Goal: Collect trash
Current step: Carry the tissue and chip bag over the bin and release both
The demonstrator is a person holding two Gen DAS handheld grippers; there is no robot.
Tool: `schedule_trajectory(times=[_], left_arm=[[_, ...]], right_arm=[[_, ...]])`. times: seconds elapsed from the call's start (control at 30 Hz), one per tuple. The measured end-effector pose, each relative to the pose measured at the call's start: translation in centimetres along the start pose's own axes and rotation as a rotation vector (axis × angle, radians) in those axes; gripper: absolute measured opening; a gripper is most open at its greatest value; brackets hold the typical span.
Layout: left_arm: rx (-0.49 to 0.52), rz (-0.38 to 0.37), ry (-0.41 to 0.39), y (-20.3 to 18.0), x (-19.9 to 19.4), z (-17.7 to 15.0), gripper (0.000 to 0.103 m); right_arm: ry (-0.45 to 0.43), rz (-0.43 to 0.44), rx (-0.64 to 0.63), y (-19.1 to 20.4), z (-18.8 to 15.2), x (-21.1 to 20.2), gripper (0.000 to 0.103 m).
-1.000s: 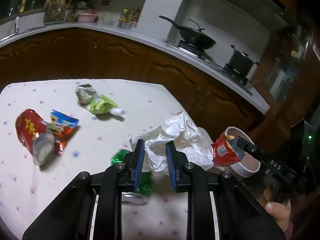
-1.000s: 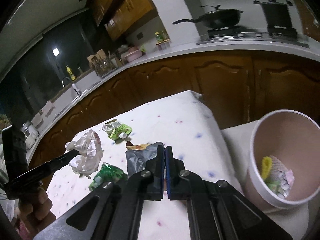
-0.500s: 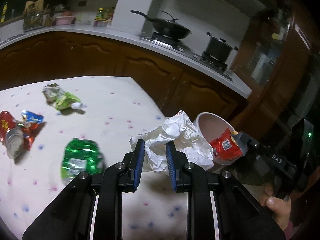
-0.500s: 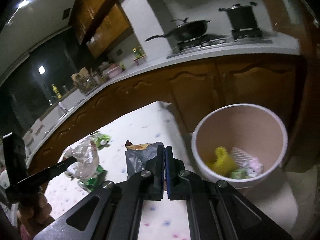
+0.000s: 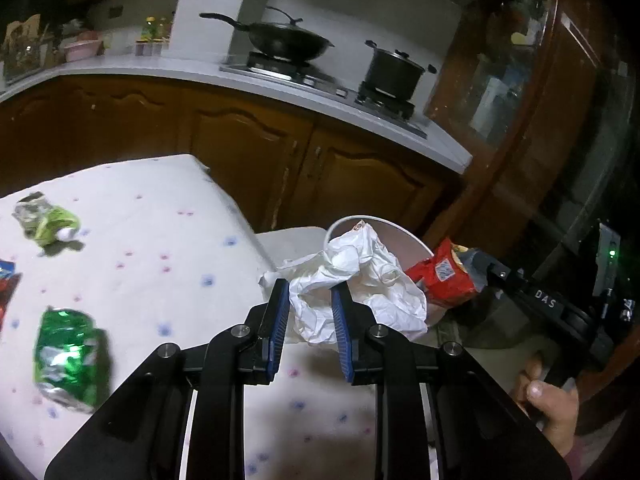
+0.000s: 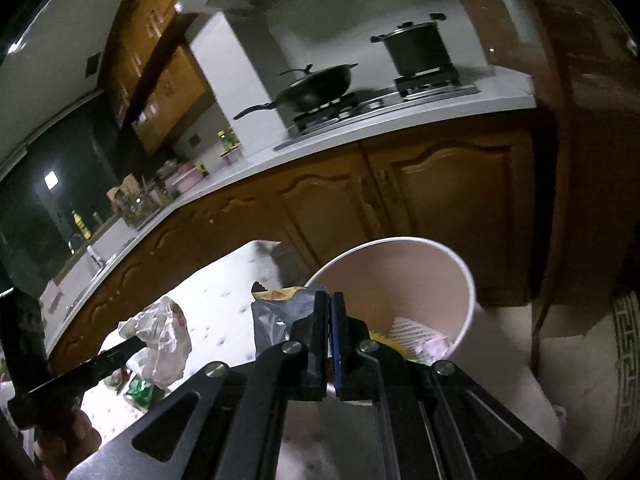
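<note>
My left gripper (image 5: 308, 292) is shut on a crumpled white plastic bag (image 5: 360, 276) and holds it near the rim of the white trash bin (image 5: 384, 222). My right gripper (image 6: 330, 300) is shut on a red snack wrapper with a silver inside (image 6: 272, 318), held at the near rim of the bin (image 6: 466, 280). The wrapper shows red in the left wrist view (image 5: 440, 280). The bin holds some trash (image 6: 412, 338). The white bag also shows in the right wrist view (image 6: 164, 336).
On the white dotted tablecloth (image 5: 152, 240) lie a crushed green can (image 5: 70, 354), a green and silver wrapper (image 5: 46, 220) and red and blue wrappers at the left edge (image 5: 6, 280). Wooden kitchen cabinets (image 5: 240, 148) with a wok (image 5: 288, 42) and a pot (image 5: 394, 70) stand behind.
Both grippers have moved right, from over the table toward the bin, each still holding its trash. The bin is now close under both of them.
</note>
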State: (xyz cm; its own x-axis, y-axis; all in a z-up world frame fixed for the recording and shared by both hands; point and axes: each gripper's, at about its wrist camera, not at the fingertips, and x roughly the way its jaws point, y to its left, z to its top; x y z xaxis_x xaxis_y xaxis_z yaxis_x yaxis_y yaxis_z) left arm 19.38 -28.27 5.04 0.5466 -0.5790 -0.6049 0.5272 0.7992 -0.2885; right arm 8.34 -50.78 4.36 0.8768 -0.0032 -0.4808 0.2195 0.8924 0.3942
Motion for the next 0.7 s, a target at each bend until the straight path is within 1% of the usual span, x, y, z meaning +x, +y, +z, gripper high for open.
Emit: schedule_trajectory(times=[0.13,0.3,0.4,0.53,0.7], left_arm=[[0.023,-0.011,0.013,-1.6,2.3,0.7,0.020],[0.043,-0.005,0.034,-3.0,5.2,1.5,0.020],[0.053,-0.012,0.060,-3.7,7.2,1.8,0.020],[0.055,-0.011,0.089,-4.6,9.7,2.1,0.021],[0.072,0.000,0.113,-5.4,11.6,1.8,0.021]], right_arm=[[-0.004,-0.017,0.022,-1.5,0.4,0.7,0.001],[-0.003,-0.032,0.047,-3.3,0.8,1.8,0.001],[0.001,-0.038,0.061,-4.3,1.1,2.4,0.001],[0.008,-0.044,0.072,-5.3,1.5,3.2,0.001],[0.022,-0.052,0.088,-6.4,1.5,4.0,0.001]])
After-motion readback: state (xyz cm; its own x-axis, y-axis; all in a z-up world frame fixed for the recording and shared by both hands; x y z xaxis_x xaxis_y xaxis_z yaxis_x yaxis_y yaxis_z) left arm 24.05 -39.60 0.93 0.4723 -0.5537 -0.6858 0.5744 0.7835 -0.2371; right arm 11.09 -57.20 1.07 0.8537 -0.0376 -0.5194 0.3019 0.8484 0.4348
